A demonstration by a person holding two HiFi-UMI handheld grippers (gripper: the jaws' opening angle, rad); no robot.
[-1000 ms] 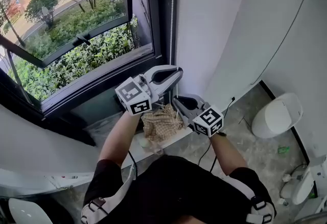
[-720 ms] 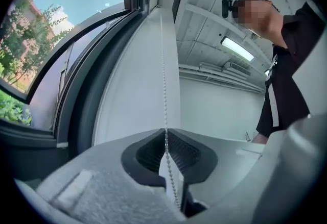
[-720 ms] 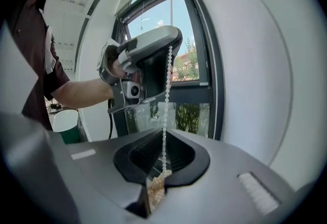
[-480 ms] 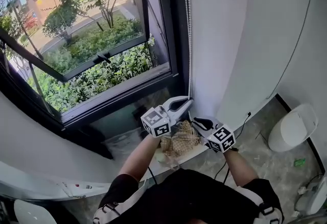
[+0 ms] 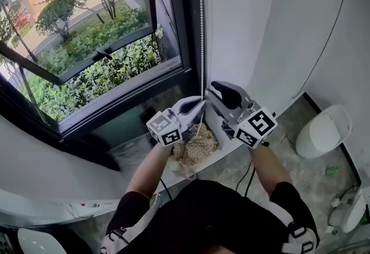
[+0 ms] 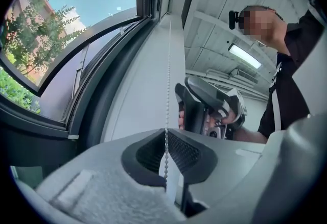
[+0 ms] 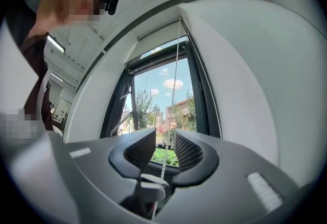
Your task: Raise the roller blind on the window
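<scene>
At the right edge of the window (image 5: 115,67), bead chain (image 5: 201,27) hangs along the frame; left gripper (image 5: 198,106), lower than a second ago, stays clamped on it; right gripper (image 5: 213,91) has risen above the left, jaws just opened wide, chain loose between them

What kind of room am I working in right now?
Probably a ground-floor bathroom or washroom: what looks like a white toilet stands on a speckled floor, and the dark-framed window with its bead chain looks onto shrubs.
</scene>
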